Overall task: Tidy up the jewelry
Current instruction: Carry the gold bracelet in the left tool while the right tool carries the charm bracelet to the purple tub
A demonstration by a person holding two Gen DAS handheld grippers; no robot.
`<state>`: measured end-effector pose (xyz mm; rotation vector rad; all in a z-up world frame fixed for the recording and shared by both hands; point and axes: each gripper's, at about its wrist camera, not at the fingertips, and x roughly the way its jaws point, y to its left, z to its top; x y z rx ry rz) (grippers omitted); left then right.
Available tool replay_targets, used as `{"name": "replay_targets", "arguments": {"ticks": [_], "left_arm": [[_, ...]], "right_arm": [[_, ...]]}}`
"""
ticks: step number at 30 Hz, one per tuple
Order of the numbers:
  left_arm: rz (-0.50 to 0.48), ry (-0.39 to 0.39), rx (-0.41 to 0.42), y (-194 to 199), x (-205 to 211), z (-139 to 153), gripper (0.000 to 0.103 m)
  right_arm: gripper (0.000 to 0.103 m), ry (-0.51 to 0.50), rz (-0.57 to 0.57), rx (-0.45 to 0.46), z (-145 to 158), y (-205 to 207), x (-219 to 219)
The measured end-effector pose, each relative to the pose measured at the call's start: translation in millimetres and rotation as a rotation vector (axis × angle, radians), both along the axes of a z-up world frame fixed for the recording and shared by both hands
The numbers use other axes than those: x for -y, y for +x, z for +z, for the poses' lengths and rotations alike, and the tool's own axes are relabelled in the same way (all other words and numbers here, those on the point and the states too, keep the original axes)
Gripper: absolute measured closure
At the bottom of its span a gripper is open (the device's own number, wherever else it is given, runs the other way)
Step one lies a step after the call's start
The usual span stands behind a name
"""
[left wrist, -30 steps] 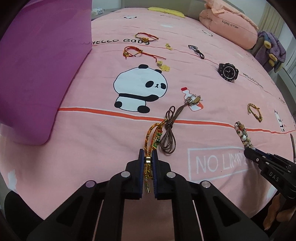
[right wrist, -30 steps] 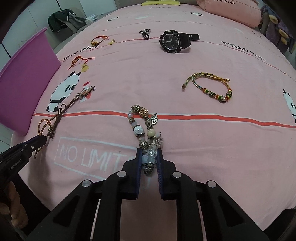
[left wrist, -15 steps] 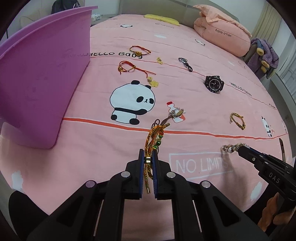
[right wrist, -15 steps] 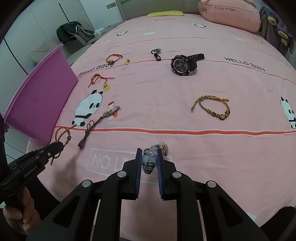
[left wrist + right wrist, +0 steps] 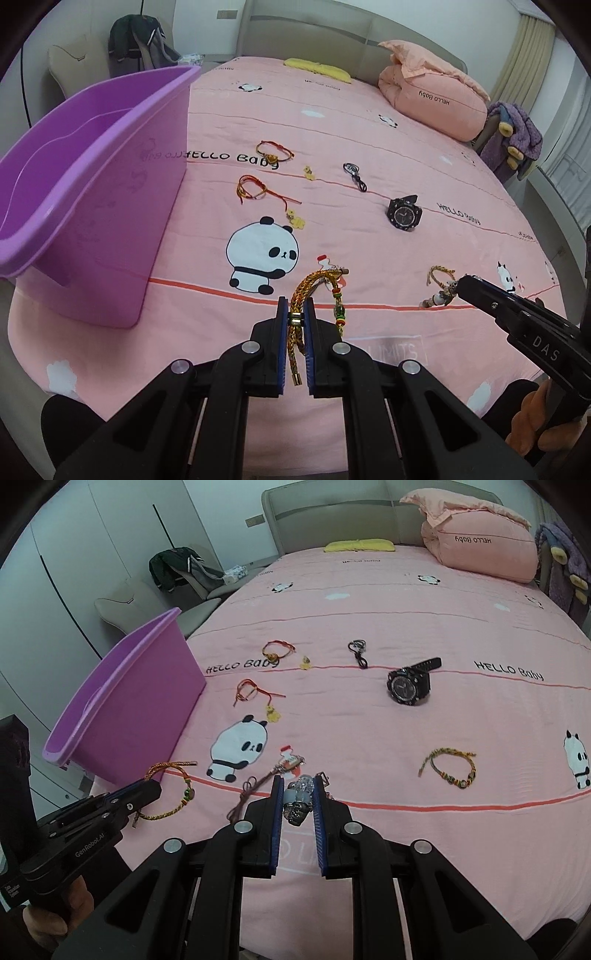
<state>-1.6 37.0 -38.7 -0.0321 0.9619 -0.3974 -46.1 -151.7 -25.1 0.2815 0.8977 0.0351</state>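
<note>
My left gripper [image 5: 295, 310] is shut on a gold braided bracelet [image 5: 314, 280] with green beads and holds it above the pink bed. It also shows in the right wrist view [image 5: 170, 794]. My right gripper [image 5: 298, 794] is shut on a beaded charm bracelet [image 5: 297, 801], lifted off the bed; it shows in the left wrist view [image 5: 441, 297]. A purple bin [image 5: 85, 192] stands at the left, open side up [image 5: 122, 709]. On the bed lie a black watch [image 5: 408, 685], a braided bracelet [image 5: 450, 768], two red string bracelets [image 5: 251, 692] and a brown cord necklace [image 5: 258, 786].
A small dark clasp [image 5: 358, 651] and yellow charms [image 5: 273, 714] lie further back. A pink folded quilt [image 5: 480, 550] and a yellow pillow [image 5: 358, 545] sit at the head of the bed. The bed's front edge is just below both grippers.
Both grippers have risen and pulled back from the bed with their bracelets. The brown cord necklace stays on the bed. The purple bin's open top has come into view.
</note>
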Motion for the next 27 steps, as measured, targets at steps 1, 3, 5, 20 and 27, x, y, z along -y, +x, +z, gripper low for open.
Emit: {"name": "replay_targets", "arguments": {"ticks": [1, 3, 5, 20, 27], "left_arm": [[0.002, -0.004, 0.006, 1, -2, 5, 0.095], [0.004, -0.009, 0.022, 4, -4, 16, 0.095], [0.006, -0.010, 0.040, 7, -8, 26, 0.095], [0.090, -0.009, 0.173, 54, -74, 89, 0.095], [0.189, 0.014, 0.215, 78, -119, 105, 0.095]], "right_arm": [[0.088, 0.000, 0.011, 0.010, 5, 3, -4], [0.088, 0.009, 0.027, 0.030, 15, 10, -11], [0.088, 0.011, 0.043, 0.049, 24, 18, -18], [0.088, 0.039, 0.198, 0.181, 91, 86, -94], [0.088, 0.052, 0.283, 0.196, 104, 119, -141]]}}
